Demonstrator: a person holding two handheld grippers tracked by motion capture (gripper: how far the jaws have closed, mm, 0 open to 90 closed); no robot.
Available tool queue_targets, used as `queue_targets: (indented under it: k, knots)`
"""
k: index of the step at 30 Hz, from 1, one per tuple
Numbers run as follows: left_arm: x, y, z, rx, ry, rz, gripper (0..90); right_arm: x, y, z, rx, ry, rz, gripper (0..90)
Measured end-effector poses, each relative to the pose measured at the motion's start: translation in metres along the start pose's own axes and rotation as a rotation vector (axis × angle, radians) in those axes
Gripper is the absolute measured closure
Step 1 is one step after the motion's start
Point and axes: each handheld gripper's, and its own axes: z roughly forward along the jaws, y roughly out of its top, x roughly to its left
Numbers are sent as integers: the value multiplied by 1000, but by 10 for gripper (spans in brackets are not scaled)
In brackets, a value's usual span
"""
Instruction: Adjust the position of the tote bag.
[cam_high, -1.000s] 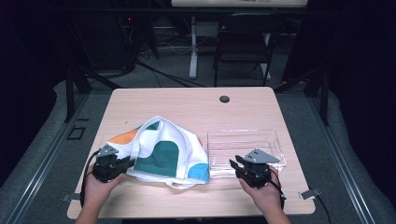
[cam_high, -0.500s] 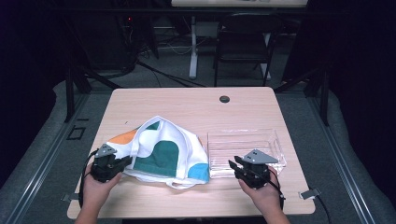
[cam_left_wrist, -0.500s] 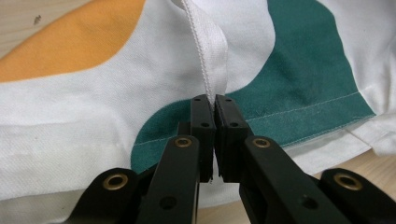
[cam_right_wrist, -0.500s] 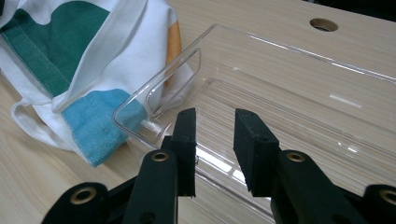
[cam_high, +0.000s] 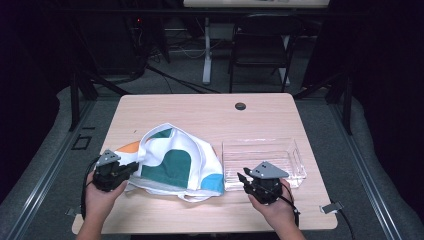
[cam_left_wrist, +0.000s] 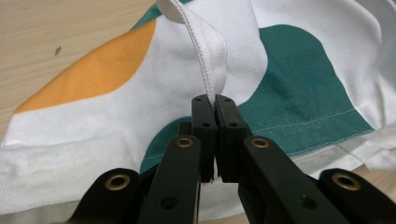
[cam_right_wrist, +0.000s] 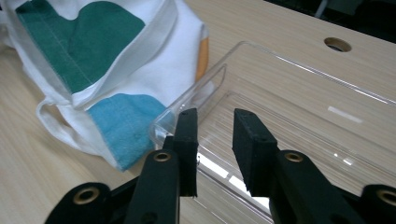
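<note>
Change since earlier: almost nothing; our left gripper (cam_high: 131, 169) sits a touch nearer the bag than a second ago, and our right gripper (cam_high: 245, 180) and the cloth lie as they did.
Left gripper: we have its jaws pinched tight on the white strap (cam_left_wrist: 205, 60) of the tote bag (cam_high: 175, 162), the strap rising in a loop from between them.
Right gripper: we hold it with a narrow gap between the jaws, gripping nothing, over the near-left corner of the clear tray (cam_high: 295, 152).
Tote bag: lies crumpled on the table (cam_high: 200, 112), just left of the clear tray, its blue corner (cam_right_wrist: 123, 123) touching the tray's left wall.
Clear tray: empty, right of the bag.
Meaning: we judge the grasp settled but no lift begun; moving the bag toward the tray remains ahead.
</note>
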Motion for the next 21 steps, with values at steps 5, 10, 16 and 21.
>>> queue_targets:
  k: [5,10,16,21]
  knots:
    - [0,5,-5,-17,9,9,885,11,8,6,15,27,-52,761]
    - [3,8,-8,-35,8,-3,885,25,18,11,27,70,-112,803]
    - [6,10,-10,-55,8,-14,885,40,28,22,54,129,-152,818]
    - [9,10,-12,-63,4,-28,885,51,36,29,53,162,-171,819]
